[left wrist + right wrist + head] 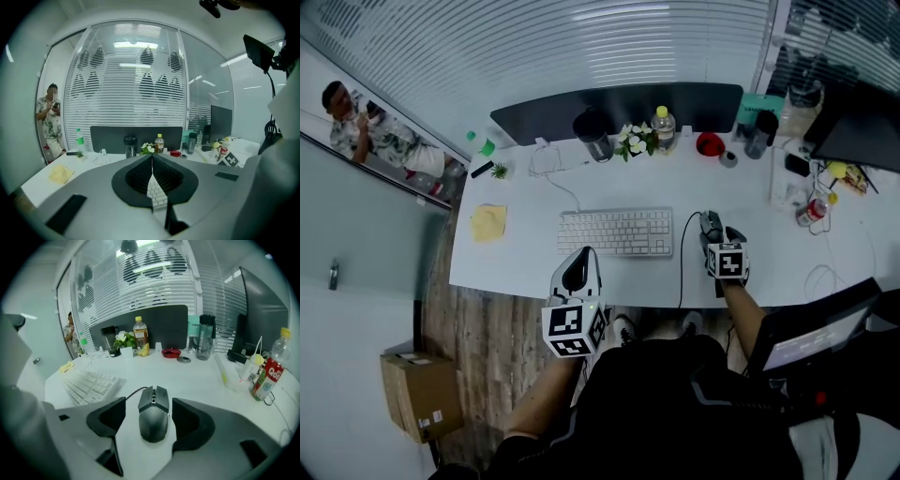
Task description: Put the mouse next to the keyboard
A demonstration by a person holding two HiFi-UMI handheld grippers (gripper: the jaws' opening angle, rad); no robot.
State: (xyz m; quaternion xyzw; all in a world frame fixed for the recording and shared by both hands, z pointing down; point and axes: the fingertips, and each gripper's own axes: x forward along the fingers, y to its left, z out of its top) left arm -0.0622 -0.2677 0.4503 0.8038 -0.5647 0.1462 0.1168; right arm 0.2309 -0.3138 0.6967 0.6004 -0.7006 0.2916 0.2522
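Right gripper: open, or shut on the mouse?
Open: the right gripper has its jaws apart either side of the mouse, which lies on the desk; bare desk shows between it and the left jaw.

Mouse cable point(682, 262) crosses the bare desk point(525, 262) beside the keyboard point(616, 232).

Mouse point(711, 223): we see it part hidden behind the right hand-held gripper point(720, 240).
Keyboard point(157, 194): left gripper view gives us a sliver.

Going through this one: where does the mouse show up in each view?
Head view: mouse right of centre, just right of the keyboard.
Left gripper view: not in it.
Right gripper view: mouse low centre.
Shared landmark: yellow-capped bottle at the desk's back.
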